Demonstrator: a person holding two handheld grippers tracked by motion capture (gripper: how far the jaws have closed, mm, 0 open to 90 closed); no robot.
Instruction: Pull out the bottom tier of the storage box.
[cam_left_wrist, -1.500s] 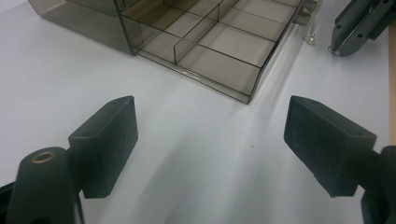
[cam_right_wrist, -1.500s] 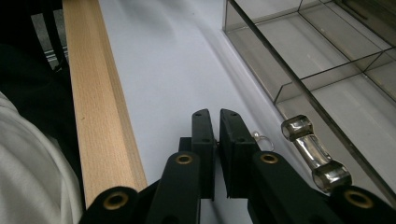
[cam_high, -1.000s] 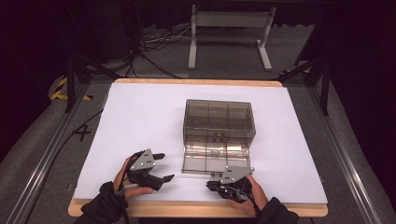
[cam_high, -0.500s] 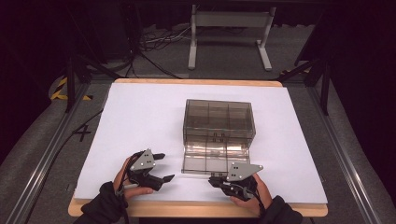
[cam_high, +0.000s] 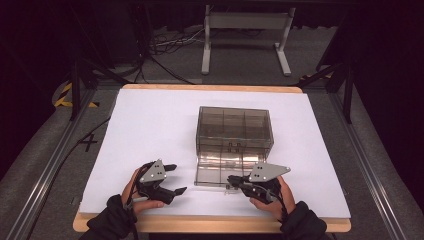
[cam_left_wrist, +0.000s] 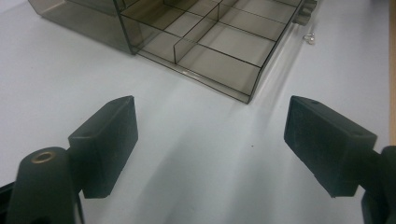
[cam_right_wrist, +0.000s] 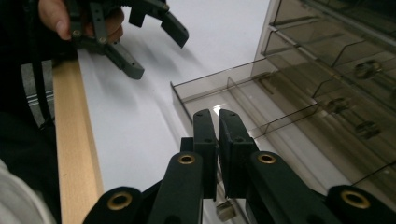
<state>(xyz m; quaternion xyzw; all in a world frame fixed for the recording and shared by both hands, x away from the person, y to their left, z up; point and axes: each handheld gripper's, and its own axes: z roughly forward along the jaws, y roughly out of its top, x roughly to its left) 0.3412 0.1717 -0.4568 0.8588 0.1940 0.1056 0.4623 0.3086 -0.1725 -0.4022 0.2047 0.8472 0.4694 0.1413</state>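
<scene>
A smoky clear compartment box (cam_high: 234, 131) stands mid-table, and its front half (cam_high: 220, 171) lies folded open and flat on the white sheet. Dividers show inside that flat half (cam_left_wrist: 210, 44) in the left gripper view and again in the right gripper view (cam_right_wrist: 261, 107). My right gripper (cam_high: 233, 180) hovers at the flat half's front right corner, its jaws (cam_right_wrist: 217, 119) shut together with nothing visible between the tips. My left gripper (cam_high: 177, 178) rests left of the box with its jaws wide open and empty (cam_left_wrist: 210, 140). It also appears beyond the right gripper (cam_right_wrist: 156, 51).
A tiny metal screw (cam_left_wrist: 309, 39) lies on the white sheet (cam_high: 150, 125) beside the box's latch. The table's wooden front edge (cam_high: 210, 225) runs just behind both hands. Rails, cables and a stand's legs (cam_high: 245, 45) sit on the floor beyond.
My right gripper has lifted slightly off the table, staying shut at the flat half's front corner. The left gripper and the box have not moved.
</scene>
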